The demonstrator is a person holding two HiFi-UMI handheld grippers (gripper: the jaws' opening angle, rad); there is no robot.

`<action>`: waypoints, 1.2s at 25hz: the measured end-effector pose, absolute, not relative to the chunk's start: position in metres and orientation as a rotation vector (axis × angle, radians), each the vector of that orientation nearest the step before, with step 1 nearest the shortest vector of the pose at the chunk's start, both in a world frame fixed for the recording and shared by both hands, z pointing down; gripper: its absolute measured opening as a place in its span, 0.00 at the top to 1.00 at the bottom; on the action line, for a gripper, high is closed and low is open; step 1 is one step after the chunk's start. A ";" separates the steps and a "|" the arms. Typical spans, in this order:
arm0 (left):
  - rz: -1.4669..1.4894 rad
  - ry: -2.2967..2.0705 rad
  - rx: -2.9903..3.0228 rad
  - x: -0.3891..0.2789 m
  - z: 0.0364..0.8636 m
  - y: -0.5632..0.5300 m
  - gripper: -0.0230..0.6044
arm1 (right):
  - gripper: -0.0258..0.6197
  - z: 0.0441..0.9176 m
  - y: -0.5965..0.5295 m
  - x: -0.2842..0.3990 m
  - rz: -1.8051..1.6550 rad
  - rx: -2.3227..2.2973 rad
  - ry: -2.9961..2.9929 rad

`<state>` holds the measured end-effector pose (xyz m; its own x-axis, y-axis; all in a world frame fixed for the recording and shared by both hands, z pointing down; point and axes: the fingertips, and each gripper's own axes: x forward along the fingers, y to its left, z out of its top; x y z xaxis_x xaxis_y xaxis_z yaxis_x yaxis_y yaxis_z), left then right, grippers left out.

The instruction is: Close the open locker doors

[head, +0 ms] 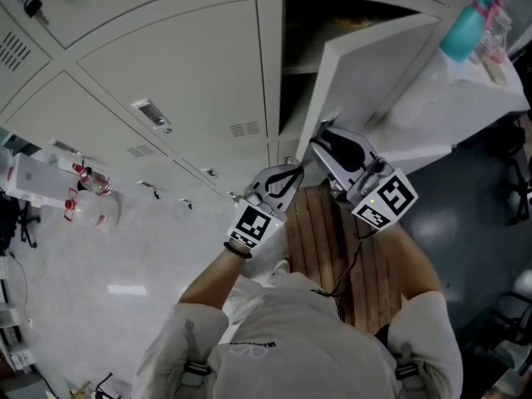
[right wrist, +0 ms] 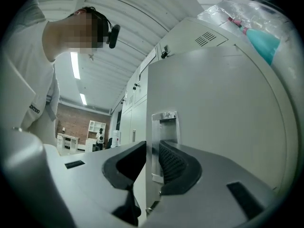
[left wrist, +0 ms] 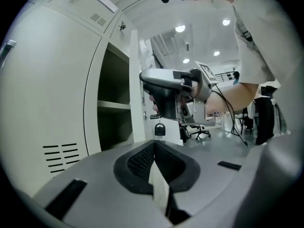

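Note:
One white locker door (head: 391,65) stands swung out from its dark compartment (head: 299,65); the neighbouring doors (head: 174,73) are closed. My right gripper (head: 320,144) holds the open door's free edge. In the right gripper view, that edge (right wrist: 148,127) runs between the jaws of the right gripper (right wrist: 152,158), beside the door's metal handle plate (right wrist: 165,125). My left gripper (head: 295,171) is shut and empty, just left of the right one. In the left gripper view, the left gripper (left wrist: 154,148) points at the door edge (left wrist: 135,80), where the right gripper (left wrist: 151,91) grips it and a black key fob (left wrist: 159,129) hangs.
A wooden bench (head: 320,239) lies below me, in front of the lockers. A teal bottle (head: 464,27) stands on a white surface to the right of the open door. Red-and-clear items (head: 91,198) sit on the floor at left. An office chair (left wrist: 197,132) stands in the room behind.

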<state>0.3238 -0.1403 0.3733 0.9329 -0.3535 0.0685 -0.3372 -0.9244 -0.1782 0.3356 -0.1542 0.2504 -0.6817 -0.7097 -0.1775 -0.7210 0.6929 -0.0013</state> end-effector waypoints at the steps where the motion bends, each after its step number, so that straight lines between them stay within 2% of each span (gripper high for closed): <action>1: -0.147 0.570 -2.927 0.324 0.373 -0.146 0.96 | 0.83 0.251 -0.160 0.335 0.104 -1.172 2.735; 10: -0.110 0.811 -2.857 0.337 0.363 -0.197 0.96 | 0.88 0.250 -0.204 0.327 0.144 -1.241 2.714; 30: -0.165 1.060 -2.786 0.340 0.371 -0.264 0.96 | 0.90 0.250 -0.262 0.327 0.145 -1.418 2.599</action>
